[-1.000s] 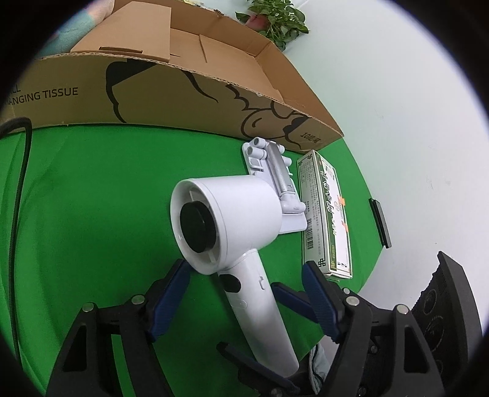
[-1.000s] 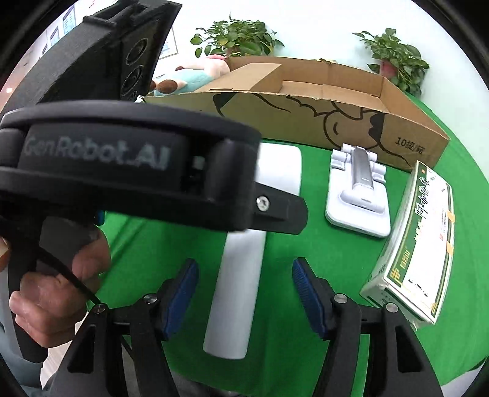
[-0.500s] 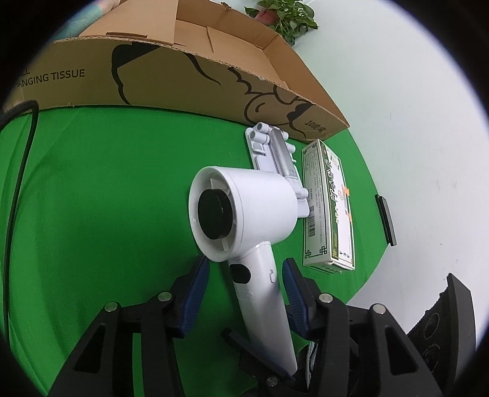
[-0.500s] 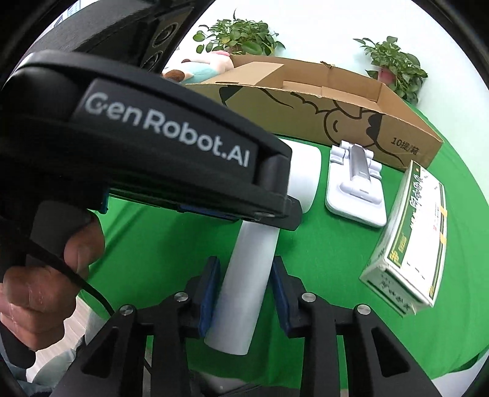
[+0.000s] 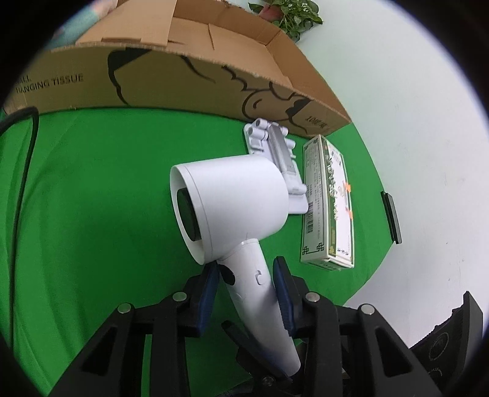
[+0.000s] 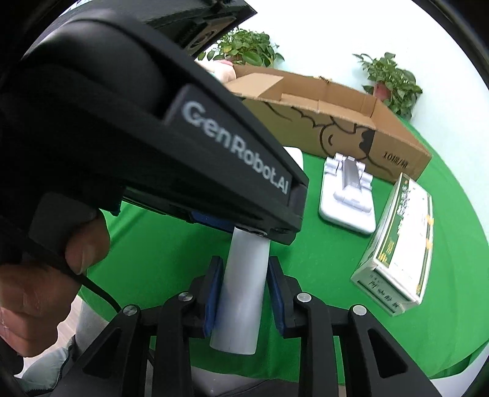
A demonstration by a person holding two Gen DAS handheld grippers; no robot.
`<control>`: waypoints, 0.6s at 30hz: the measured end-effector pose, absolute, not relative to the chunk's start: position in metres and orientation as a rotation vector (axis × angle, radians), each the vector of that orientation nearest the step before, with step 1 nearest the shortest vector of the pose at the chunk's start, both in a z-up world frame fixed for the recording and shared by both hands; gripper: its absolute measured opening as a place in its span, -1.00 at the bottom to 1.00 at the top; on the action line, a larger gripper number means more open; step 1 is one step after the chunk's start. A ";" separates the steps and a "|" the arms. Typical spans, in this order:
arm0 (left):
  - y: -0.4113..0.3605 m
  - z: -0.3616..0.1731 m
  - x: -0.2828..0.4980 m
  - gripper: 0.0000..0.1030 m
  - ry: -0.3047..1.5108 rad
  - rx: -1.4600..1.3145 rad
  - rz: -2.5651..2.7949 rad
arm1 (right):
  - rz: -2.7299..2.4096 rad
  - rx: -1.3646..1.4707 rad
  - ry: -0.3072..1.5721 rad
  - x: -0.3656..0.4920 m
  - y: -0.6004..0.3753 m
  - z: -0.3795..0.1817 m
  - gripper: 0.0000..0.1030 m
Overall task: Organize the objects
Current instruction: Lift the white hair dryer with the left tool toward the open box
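both grippers, left point(image 5: 246, 291) and right point(image 6: 243, 293), have fingers closed on the hair dryer point(image 5: 235, 210) handle above the green counter point(image 5: 91, 198); cardboard box point(image 5: 195, 76) at twelve o'clock, apparently empty.

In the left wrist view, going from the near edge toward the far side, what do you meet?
left gripper shut on the hair dryer's handle → hair dryer head → white folding stand → cardboard box → potted plant
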State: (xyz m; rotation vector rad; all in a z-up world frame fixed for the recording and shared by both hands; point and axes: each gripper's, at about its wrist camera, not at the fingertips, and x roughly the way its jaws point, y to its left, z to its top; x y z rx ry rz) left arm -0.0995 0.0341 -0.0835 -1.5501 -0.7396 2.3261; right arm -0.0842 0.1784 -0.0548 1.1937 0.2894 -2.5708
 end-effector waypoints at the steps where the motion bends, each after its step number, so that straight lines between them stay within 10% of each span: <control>1: 0.034 -0.079 -0.099 -0.33 -0.735 -1.537 2.339 | -2.579 1.181 0.289 -0.085 0.178 -0.051 -0.48; 18: 0.043 0.064 -0.133 -0.34 -0.498 -1.221 2.584 | -2.792 0.766 0.245 -0.131 0.172 0.062 -0.52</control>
